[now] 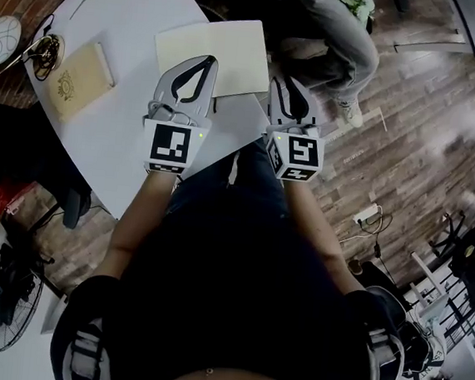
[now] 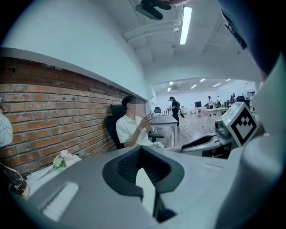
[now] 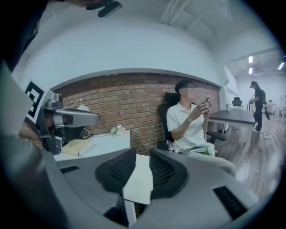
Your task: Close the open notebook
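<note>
**Head view.** The open notebook lies flat on the white table, close to the table edge nearest the person holding the grippers. Its top page is smooth, cream and shaped like a rectangle. A paler sheet sticks out under its near side. The grippers cover part of that sheet, so it is hard to tell how it joins the notebook.

The left gripper is grey plastic with a teardrop hole, and it hangs over the notebook's near edge. The right gripper is just beside it, at the notebook's right corner. Each gripper has a cube with black and white squares. A tan closed book lies well apart to the left. The floor is made of wood planks.

**Left gripper view.** The jaws have dark, ribbed, curved pads. Their tips meet and nothing is pinched between them. A pale wedge shows through the hole. Behind the jaws there is a rough red brick wall.

**Right gripper view.** The ribbed jaws stand a little apart, about halfway. A pale page shows in the gap, but the pads do not press on it. The grey gripper body hides most of the notebook.
</note>
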The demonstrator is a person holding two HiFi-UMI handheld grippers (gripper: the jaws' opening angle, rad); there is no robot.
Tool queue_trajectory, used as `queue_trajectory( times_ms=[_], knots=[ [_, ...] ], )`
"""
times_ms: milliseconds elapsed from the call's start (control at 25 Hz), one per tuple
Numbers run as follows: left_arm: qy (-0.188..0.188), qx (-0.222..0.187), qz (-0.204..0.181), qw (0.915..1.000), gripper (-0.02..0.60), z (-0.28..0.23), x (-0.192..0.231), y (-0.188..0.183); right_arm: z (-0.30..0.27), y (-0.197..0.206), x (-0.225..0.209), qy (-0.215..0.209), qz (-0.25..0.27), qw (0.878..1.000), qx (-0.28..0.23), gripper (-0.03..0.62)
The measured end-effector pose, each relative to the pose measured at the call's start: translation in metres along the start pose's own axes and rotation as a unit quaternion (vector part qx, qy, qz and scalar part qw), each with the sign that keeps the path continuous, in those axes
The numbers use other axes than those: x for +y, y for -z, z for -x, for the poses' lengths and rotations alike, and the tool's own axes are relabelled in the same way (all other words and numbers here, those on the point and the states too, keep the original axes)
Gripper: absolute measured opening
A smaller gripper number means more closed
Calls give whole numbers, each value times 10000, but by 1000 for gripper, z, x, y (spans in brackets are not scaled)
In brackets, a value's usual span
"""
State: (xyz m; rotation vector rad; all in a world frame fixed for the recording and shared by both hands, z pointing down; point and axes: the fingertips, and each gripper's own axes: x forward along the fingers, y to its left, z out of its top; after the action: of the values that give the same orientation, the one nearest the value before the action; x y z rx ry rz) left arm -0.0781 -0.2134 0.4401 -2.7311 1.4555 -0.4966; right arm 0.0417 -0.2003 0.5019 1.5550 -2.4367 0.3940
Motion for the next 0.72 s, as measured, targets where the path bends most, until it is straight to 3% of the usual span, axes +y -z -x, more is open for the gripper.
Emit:
queue_trajectory(
  times_ms=[720],
  knots=[
    [449,796,25,9958,6,-21,-25,76,-14,74,-11,-234,-448,9943,940,87]
  ],
)
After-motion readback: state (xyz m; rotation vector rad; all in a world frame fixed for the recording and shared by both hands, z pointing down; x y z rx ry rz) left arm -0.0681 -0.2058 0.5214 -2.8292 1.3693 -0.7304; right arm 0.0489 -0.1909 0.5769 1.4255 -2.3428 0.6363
